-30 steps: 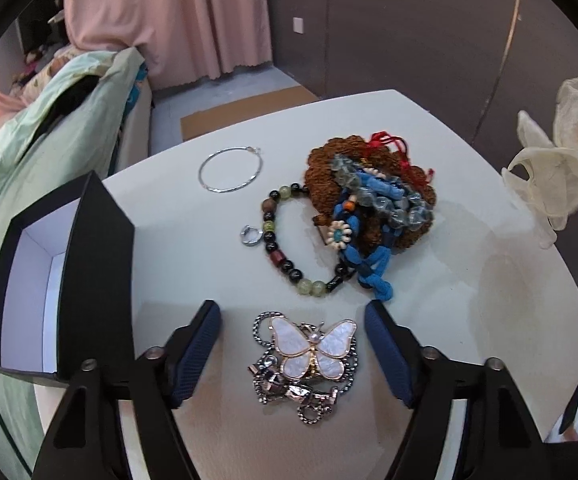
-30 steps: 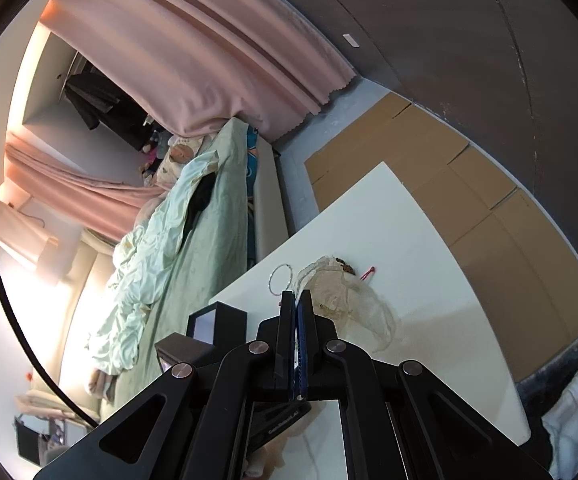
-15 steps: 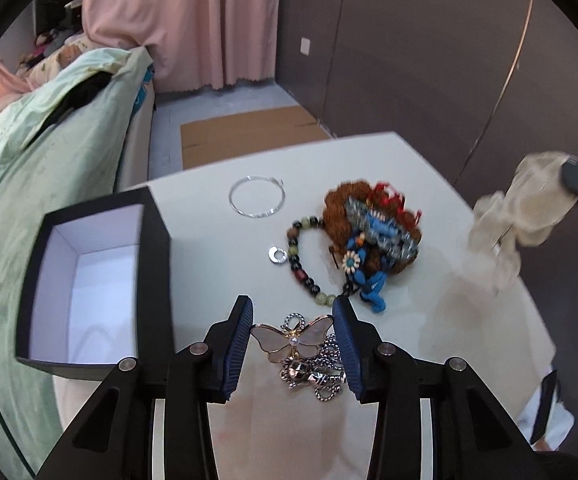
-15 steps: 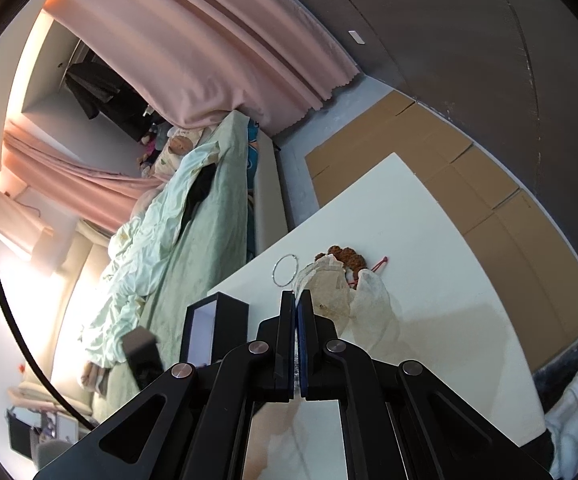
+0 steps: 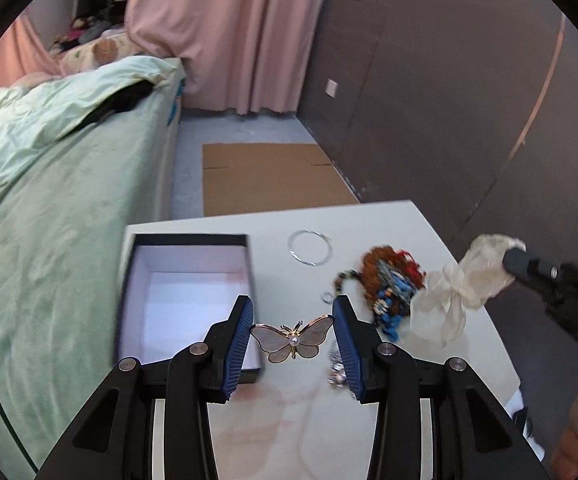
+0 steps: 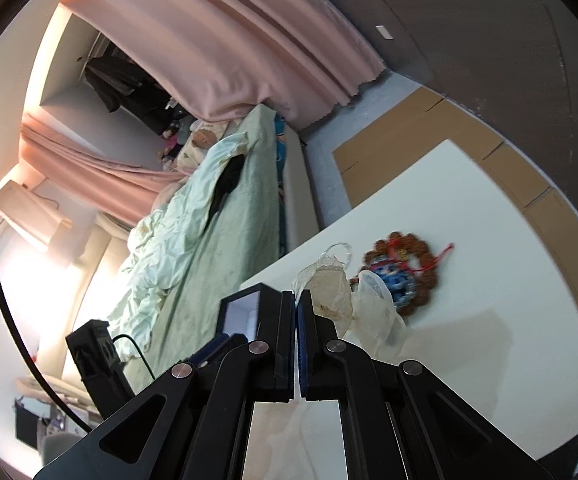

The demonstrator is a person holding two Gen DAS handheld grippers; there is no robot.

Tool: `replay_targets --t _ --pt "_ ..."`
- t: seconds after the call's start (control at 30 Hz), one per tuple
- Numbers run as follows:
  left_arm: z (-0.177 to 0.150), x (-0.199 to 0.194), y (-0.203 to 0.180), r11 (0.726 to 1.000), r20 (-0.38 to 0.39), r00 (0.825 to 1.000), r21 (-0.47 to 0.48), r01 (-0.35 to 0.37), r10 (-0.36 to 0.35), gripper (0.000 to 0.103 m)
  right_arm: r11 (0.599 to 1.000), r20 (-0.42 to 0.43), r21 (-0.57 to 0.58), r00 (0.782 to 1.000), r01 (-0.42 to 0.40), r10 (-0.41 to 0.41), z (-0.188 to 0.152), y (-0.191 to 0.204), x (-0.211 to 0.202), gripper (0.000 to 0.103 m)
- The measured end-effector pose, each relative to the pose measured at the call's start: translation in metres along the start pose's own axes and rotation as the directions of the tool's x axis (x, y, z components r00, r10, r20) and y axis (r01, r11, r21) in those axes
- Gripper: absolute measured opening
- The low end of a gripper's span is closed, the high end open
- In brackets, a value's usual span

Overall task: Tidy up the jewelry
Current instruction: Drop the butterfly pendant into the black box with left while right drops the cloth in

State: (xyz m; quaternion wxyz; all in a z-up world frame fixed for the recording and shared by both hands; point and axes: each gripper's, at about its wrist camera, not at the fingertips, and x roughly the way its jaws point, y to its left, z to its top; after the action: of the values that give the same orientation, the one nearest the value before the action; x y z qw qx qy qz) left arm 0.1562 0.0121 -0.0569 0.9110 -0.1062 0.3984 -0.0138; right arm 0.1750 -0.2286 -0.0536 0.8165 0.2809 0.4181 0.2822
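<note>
Pearly butterfly brooch [image 5: 292, 340] between left gripper [image 5: 293, 332] jaws, wingtips touching.

We found bare white table [image 5: 369, 216] between the open black box [image 5: 187, 294] and the bracelet heap [image 5: 389, 284] (a hoop [image 5: 310, 247] lay there); a hanging pouch [image 5: 465, 284] blocked the right.
</note>
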Motion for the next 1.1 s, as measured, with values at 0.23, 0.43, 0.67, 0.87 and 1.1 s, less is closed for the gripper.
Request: replay_targets --t 0.23,0.43,0.67,0.87,1.1 --pt "0.011 -0.02 0.036 0.996 0.045 0.999 -0.087 -0.025 0.029 0.043 0.996 0.005 -0.018 0.996 -0.092 0.092 -0.011 0.03 0.019 0.003" --pt "0.017 -0.032 0.065 0.988 0.072 0.996 -0.147 -0.037 0.048 0.043 0.985 -0.022 -0.045 0.986 -0.165 0.164 -0.021 0.058 0.049 0.003" --pt "0.025 -0.039 0.098 0.973 0.09 0.994 -0.228 -0.041 0.063 0.043 0.97 -0.069 -0.067 0.971 -0.233 0.228 -0.026 0.088 0.084 0.003" --pt "0.028 -0.04 0.112 0.963 0.094 0.994 -0.267 -0.035 0.063 0.043 0.962 -0.125 -0.004 0.954 -0.274 0.271 -0.03 0.093 0.122 0.006" --pt "0.03 -0.028 0.111 0.965 0.066 0.997 -0.262 -0.031 0.05 0.043 0.983 -0.159 0.037 0.97 -0.179 0.183 -0.028 0.074 0.128 0.064"
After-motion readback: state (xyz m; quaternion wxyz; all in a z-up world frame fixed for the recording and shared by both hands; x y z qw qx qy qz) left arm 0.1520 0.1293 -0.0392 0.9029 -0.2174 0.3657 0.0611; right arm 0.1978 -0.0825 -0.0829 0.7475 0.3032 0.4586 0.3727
